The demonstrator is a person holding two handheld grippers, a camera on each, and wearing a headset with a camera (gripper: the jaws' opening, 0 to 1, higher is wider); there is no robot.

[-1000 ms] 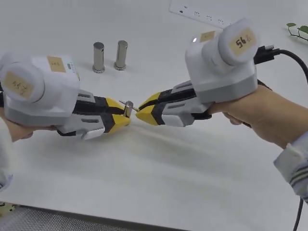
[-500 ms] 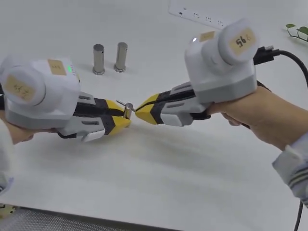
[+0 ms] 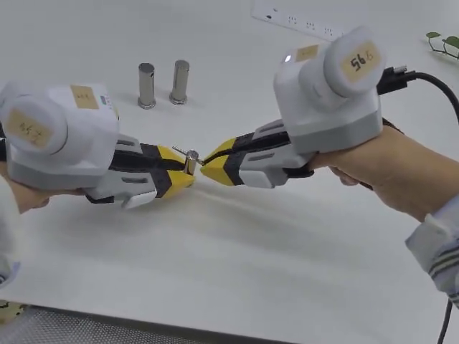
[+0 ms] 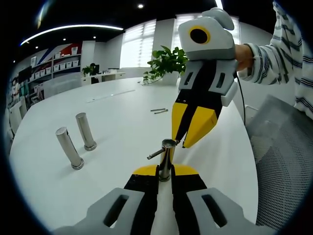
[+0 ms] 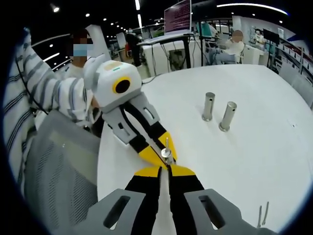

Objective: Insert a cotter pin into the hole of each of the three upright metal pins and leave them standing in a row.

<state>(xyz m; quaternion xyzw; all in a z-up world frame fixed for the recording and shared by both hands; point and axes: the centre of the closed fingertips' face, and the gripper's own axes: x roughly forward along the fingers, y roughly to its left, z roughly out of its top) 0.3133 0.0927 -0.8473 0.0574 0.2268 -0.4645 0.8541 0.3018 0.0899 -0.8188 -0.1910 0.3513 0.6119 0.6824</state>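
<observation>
A white power strip (image 3: pixel 301 21) lies at the far side of the white table (image 3: pixel 287 272), and green leaves (image 3: pixel 445 44) show at the far right. In the left gripper view a leafy potted plant (image 4: pixel 166 61) stands beyond the table against bright windows, with a grey mesh chair (image 4: pixel 283 161) just beside the table's edge. In the right gripper view a lit screen (image 5: pixel 177 17) stands far back.

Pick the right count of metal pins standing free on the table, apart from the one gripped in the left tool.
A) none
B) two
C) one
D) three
B: the standing pins are two, upright and side by side on the table, while the left tool grips the third pin, which has the cotter pin through its hole.
</observation>
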